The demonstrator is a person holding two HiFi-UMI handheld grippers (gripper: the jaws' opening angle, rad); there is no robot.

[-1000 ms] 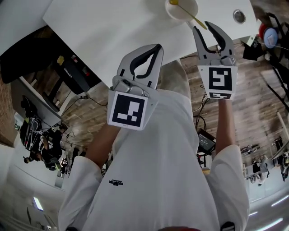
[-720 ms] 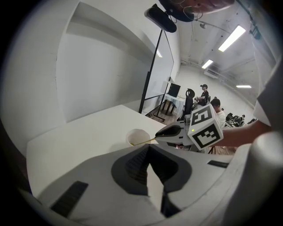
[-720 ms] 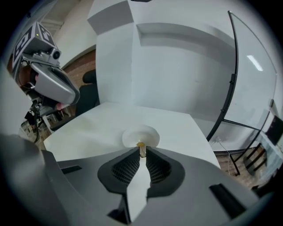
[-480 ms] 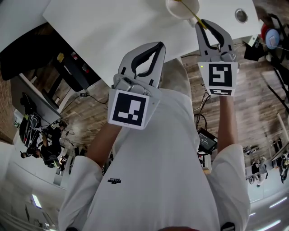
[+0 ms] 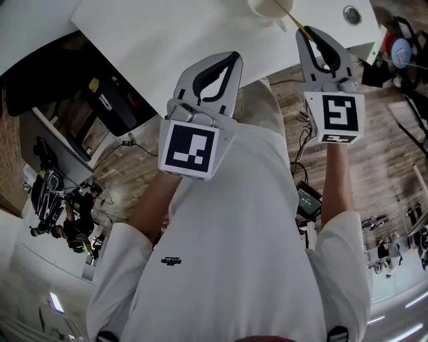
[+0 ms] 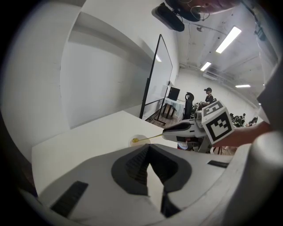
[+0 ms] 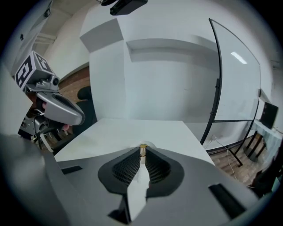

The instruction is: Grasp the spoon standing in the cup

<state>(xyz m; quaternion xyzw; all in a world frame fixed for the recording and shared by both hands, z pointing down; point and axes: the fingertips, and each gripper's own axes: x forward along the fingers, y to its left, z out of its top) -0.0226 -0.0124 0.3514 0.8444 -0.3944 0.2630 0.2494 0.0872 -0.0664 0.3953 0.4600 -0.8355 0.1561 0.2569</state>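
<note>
A white cup stands on the white table, at the top edge of the head view. A thin yellow spoon leans out of it toward the right. My right gripper is at the spoon's handle end; its jaws are closing, with the handle pinched between the tips. In the left gripper view the spoon runs from the cup to the right gripper. My left gripper hovers over the table's near edge, shut and with nothing in it.
A round metal grommet sits in the table to the right of the cup. The table's near edge runs diagonally under both grippers, with wooden floor and cables below. A black-framed glass board stands beyond the table's right side.
The right gripper has moved forward to the spoon handle and its jaws have gone from wide apart to pinched on it. The left gripper has barely moved.
</note>
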